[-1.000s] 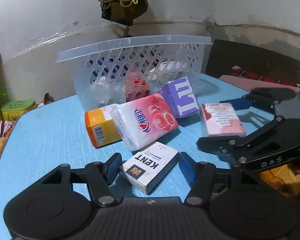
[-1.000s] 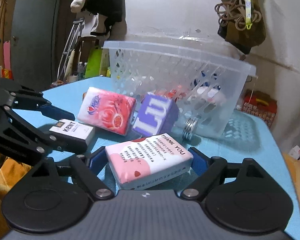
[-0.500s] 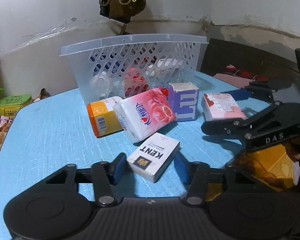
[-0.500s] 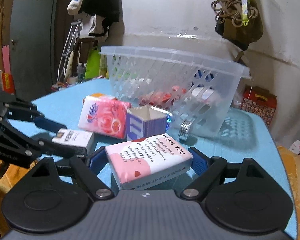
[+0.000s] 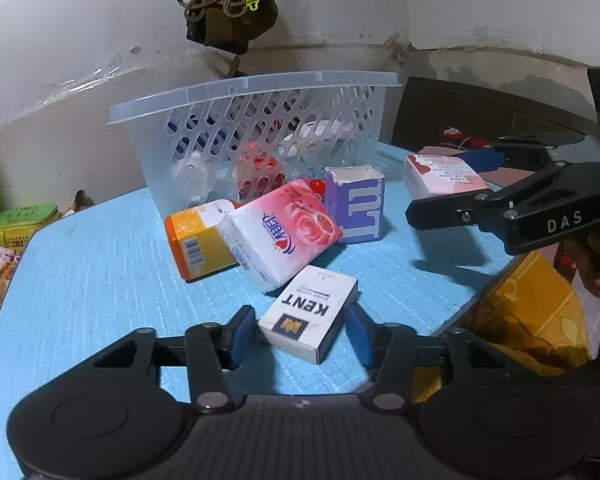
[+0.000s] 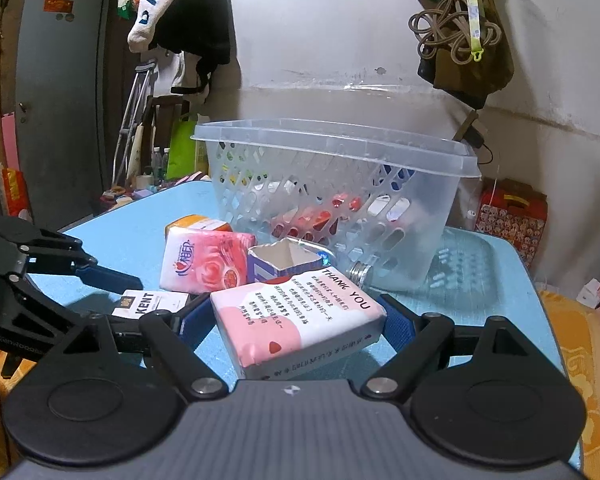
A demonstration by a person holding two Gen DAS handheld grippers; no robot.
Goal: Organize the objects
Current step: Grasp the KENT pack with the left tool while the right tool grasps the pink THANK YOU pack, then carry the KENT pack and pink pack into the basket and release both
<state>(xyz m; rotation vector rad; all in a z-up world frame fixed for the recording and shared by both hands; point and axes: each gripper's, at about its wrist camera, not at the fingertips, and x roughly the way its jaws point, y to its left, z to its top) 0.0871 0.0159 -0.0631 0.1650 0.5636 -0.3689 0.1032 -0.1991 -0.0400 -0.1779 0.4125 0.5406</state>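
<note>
Left gripper (image 5: 300,336): blue pads clamped on the KENT box (image 5: 309,316), lifted above the blue table (image 5: 100,272). Right gripper (image 6: 298,322): pads clamped on the pink THANK YOU pack (image 6: 296,320). Beyond: rose tissue pack (image 5: 280,236), purple carton (image 5: 356,204), orange box (image 5: 198,240), clear basket (image 5: 256,120).

Dim indoor light, strong fisheye bend, dark vignette at corners.
Soft shadows fall on the blue table (image 5: 80,264); faint glare along the basket (image 6: 452,152) rim; focus mostly sharp, edges smeared.
</note>
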